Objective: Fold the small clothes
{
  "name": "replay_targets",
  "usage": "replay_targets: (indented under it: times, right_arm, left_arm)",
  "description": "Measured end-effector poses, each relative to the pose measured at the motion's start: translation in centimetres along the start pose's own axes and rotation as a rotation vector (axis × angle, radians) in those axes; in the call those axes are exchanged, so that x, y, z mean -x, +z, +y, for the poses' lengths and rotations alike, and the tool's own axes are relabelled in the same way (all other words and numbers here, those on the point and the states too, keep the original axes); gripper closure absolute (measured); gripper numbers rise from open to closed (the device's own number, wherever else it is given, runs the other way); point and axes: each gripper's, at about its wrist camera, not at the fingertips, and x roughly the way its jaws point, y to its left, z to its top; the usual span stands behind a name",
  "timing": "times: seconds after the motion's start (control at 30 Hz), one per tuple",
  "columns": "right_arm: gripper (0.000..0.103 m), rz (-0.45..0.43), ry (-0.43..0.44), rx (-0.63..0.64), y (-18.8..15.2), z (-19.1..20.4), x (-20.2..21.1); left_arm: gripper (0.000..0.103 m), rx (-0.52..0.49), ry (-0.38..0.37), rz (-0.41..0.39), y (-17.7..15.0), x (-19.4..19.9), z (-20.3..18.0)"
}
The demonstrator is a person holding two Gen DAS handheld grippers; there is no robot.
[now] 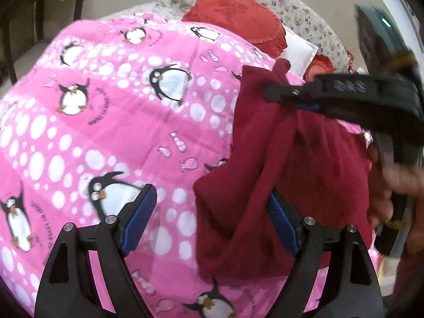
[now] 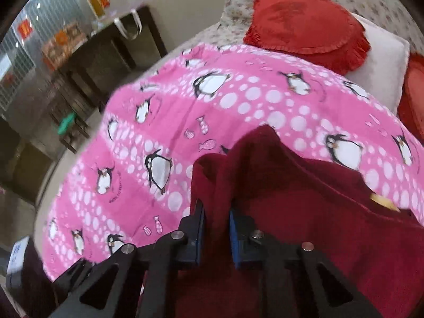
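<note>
A dark red small garment (image 1: 278, 159) hangs in folds above the pink penguin blanket (image 1: 119, 122). My right gripper (image 1: 277, 94) comes in from the upper right of the left wrist view and pinches the garment's top edge. In the right wrist view that gripper (image 2: 216, 225) is shut, with the dark red garment (image 2: 291, 185) bunched between its blue pads (image 2: 234, 235). My left gripper (image 1: 209, 222) stands wide open low in its own view. The cloth's lower left part hangs in front of its right finger (image 1: 281, 225); neither pad presses on it.
The pink penguin blanket (image 2: 238, 100) covers a bed. Red heart-shaped cushions (image 2: 304, 23) and a white pillow (image 2: 381, 63) lie at its far end on floral bedding (image 1: 304, 16). Dark wooden furniture (image 2: 106, 53) stands off to the left. A hand (image 1: 397, 182) holds the right gripper.
</note>
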Motion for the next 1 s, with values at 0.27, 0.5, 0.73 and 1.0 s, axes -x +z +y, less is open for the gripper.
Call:
replay_targets:
  times: [0.27,0.5,0.73,1.0]
  right_arm:
    - [0.088,0.010,0.037,-0.018,-0.3,0.0,0.2]
    - [0.027,0.007,-0.093,0.032,1.2,1.8,-0.6]
    - [0.027,0.117,-0.184,0.069,2.4,3.8,-4.9]
    - [0.076,0.038,-0.138,0.068,0.9,1.9,-3.1]
  left_arm:
    - [0.025,-0.008,-0.084,0.075,0.2,-3.0,-1.0]
    - [0.040,-0.020,-0.104,0.057,-0.2,-2.8,-1.5]
    - [0.040,-0.010,-0.109,0.050,-0.9,-2.7,-1.1]
    - [0.068,-0.022,-0.128,0.060,-0.8,-1.1,-2.1]
